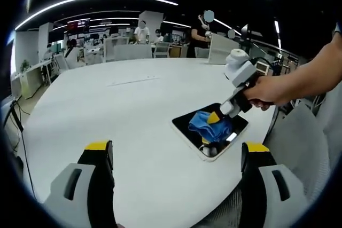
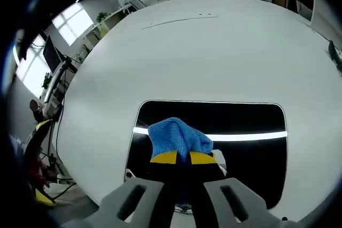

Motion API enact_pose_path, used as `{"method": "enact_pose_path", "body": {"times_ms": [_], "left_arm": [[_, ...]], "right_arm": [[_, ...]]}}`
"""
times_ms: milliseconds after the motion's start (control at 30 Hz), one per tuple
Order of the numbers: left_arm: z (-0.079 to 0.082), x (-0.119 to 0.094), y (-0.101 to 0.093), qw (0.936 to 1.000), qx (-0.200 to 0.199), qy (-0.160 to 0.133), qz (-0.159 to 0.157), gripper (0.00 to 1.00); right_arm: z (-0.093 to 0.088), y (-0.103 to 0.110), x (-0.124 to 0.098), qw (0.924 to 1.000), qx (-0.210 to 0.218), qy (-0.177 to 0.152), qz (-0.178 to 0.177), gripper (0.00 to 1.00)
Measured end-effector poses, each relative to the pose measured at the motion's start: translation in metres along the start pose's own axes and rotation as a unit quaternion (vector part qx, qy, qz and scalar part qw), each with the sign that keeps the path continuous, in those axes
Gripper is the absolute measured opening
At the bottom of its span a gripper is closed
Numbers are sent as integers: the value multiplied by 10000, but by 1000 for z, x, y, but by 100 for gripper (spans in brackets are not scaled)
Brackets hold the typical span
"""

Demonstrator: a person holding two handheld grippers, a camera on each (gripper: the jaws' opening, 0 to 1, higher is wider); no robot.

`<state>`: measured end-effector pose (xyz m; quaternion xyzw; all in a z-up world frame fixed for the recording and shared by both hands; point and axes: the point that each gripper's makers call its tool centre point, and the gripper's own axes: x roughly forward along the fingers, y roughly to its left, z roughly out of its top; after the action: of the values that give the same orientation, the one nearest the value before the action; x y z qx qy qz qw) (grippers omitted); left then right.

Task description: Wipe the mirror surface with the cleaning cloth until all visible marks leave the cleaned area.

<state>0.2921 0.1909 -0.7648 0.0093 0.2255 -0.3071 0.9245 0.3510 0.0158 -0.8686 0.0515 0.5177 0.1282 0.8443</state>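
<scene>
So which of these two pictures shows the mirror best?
The right gripper view: the mirror spreads dark and large below the camera, with the blue cloth pressed on it by the right hand-held gripper. The left gripper view shows the mirror small and slanted, partly covered.

The left gripper (image 1: 175, 156) hung with its yellow-tipped jaws spread wide, grasping nothing; the right gripper (image 2: 178, 157) (gripped by the person's hand (image 1: 265, 93), forearm reaching in from the right) had its jaws pinched together, angled downward.
</scene>
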Motion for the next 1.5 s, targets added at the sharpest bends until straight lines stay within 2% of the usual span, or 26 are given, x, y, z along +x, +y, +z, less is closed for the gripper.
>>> {"method": "enact_pose_path", "body": {"times_ms": [133,233,300,467,633,900,1267,1500], "left_arm": [[-1,-2,-4,9996,-267,18,-67,97],[-1,-4,-5,9998,-193,-32,-12,99],[-2,-4,-6,9999,93,-49,-5,99],[4,-4,-2,9997,-138,-175,40,99],[10,-3,-1,9994,-201,-275,60,99],[9,3,-6,9995,-176,-263,48,99],[8,8,-11,9997,-117,-212,23,98],[7,10,-14,9997,-135,-207,52,97]], "right_arm": [[-5,3,-3,10000,-70,36,47,0],[-7,4,-4,9999,-96,53,56,0],[-8,5,-5,9999,-90,53,64,0],[-12,7,-7,9999,-21,63,118,0],[-17,10,-10,9999,-56,73,143,0],[-27,12,-15,9997,-51,146,175,0],[-42,15,-22,9989,209,174,394,0],[-47,20,-24,9988,8,261,416,0]]}}
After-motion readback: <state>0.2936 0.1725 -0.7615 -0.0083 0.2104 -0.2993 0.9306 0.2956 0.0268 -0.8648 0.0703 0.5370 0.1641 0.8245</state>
